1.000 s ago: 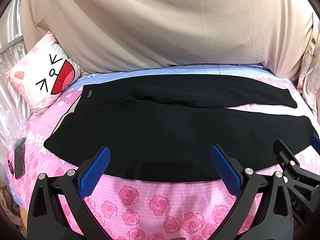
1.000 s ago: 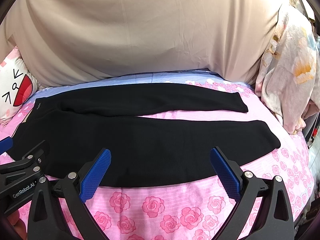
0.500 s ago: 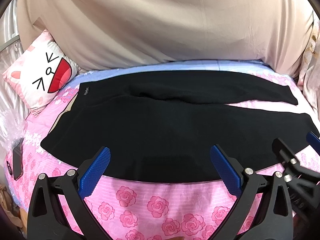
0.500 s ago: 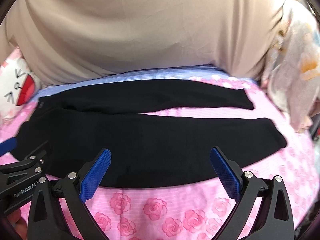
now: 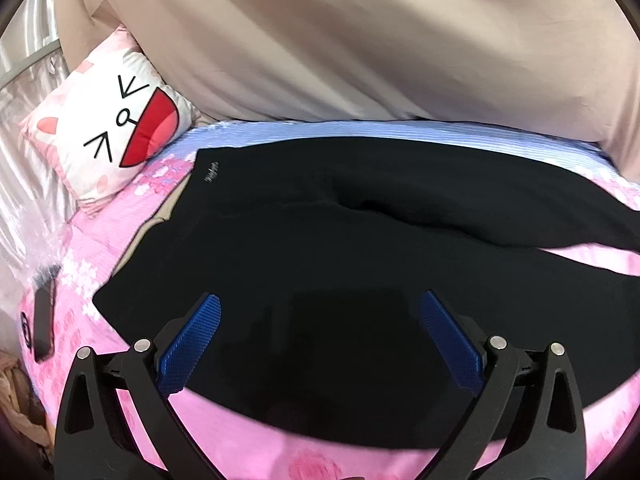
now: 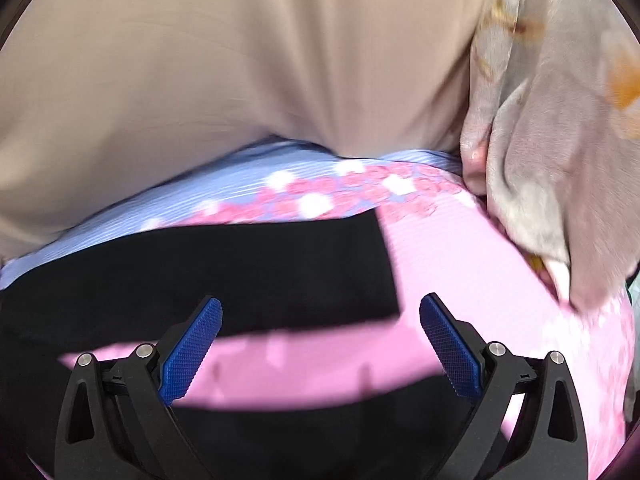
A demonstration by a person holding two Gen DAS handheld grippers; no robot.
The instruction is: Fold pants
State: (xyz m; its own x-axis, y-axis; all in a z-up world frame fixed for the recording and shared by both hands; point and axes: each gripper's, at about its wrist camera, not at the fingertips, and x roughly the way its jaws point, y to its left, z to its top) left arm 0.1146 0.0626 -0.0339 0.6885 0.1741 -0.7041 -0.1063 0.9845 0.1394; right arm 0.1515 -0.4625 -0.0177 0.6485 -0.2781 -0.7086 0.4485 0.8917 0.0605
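Black pants lie spread flat on a pink rose-print bedsheet, waistband at the left, legs running right. My left gripper hangs open over the near leg close to the hip, nothing between its blue pads. In the right wrist view the far leg's cuff end and a strip of the near leg show, with pink sheet between them. My right gripper stands open above that gap, holding nothing.
A cat-face pillow leans at the left by the waistband. A dark phone lies on the sheet's left edge. A beige drape backs the bed. A floral blanket hangs at the right end.
Both grippers have moved forward and lower over the pants. The left one swung toward the waist side, the right one toward the cuff ends. The right gripper has left the left view.
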